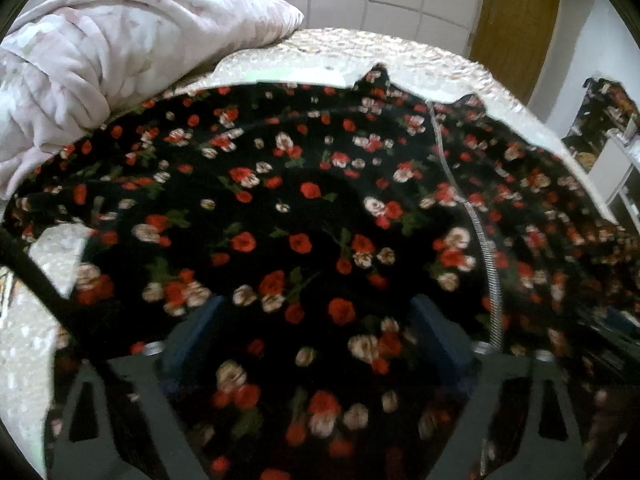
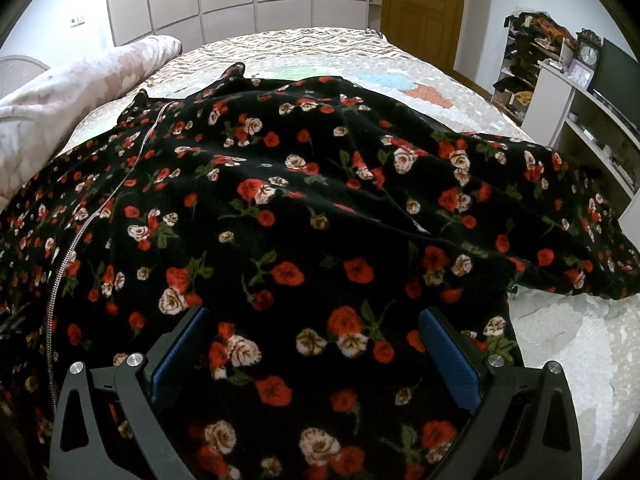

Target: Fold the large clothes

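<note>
A black dress printed with red and cream roses lay spread across the bed, covering most of its near half, its zipper running along the left side. A pale pink quilt was bunched at the far left. The left gripper hung over the dress with its jaws wide apart, the blue pads gripping nothing. The right gripper was likewise spread wide above the fabric, holding nothing. A wooden door stood beyond the bed, shelves at the far right.
</note>
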